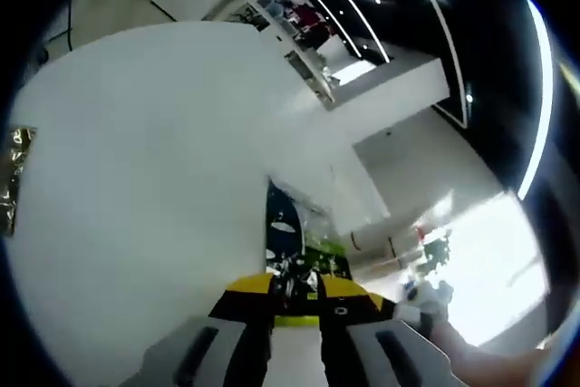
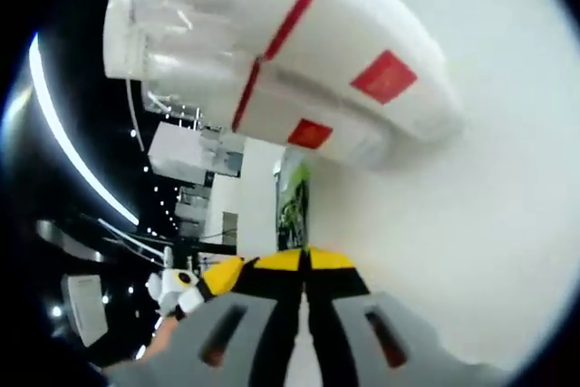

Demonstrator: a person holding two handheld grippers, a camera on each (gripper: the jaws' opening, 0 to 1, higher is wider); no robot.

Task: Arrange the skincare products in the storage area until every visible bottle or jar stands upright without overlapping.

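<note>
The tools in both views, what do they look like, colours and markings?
The left tool has two grey jaws with dark slots, yellow-and-black blocks behind them. The right tool looks the same: grey jaws with dark reddish slots, yellow and black behind.

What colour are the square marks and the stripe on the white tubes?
Red on white, seen best in the right gripper view: tubes.

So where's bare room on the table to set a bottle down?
In the left gripper view the table lies bare between the foil item and the left gripper. In the right gripper view, bare below the white bottles; crowded where they lie.
</note>
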